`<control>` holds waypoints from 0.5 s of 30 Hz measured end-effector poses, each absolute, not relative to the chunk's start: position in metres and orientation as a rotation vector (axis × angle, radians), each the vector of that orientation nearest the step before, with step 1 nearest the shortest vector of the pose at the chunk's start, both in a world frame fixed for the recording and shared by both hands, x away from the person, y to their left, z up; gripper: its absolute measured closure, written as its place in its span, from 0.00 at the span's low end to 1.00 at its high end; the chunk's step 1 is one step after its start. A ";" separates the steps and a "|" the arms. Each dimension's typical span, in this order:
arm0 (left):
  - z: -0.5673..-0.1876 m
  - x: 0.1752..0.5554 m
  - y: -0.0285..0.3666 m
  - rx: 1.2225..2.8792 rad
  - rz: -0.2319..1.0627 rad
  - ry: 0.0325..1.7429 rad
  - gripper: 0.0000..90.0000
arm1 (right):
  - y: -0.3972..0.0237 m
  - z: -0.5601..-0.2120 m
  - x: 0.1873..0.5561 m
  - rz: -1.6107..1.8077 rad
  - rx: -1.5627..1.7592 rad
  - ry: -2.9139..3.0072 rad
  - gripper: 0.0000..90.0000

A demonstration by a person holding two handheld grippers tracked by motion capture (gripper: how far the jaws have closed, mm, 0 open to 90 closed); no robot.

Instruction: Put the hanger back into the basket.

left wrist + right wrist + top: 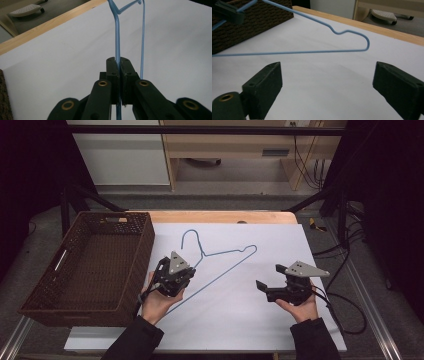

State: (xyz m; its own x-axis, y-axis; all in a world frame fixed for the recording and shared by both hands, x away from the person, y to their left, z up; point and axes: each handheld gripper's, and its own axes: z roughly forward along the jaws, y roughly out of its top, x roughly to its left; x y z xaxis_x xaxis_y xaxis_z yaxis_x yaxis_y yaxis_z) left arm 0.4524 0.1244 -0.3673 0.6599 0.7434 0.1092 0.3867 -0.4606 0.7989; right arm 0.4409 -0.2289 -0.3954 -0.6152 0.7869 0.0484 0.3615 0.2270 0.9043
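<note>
1. The left hand-held gripper (pixel 176 279) is clamped on the wire of the thin light-blue wire clothes hanger (pixel 225 265), at the end nearest the dark brown woven wicker basket (pixel 130 285). In the left gripper view the wire runs straight between the closed jaws (pixel 117 62). It looks best to keep that pinch firm and move the hanger slowly, since so thin a wire could swivel in a single grip.
2. The right hand-held gripper (pixel 265 282) stands wide with nothing between its jaws, apart from the hanger's rounded far corner (pixel 366 45). If it is to help, that corner or the long straight bar seems the sensible place to take hold.
3. The hanger sits over the white sheet on the counter (pixel 280 325), between the two hands, its hook (pixel 190 237) pointing away from the person. From the right gripper view it seems lifted at the gripped end.
4. It is a slim triangle with a notch near the shoulder.
</note>
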 end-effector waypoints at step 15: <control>-0.344 0.440 0.155 2.015 0.621 0.879 0.97 | -0.252 -0.400 0.431 1.392 1.124 2.034 0.06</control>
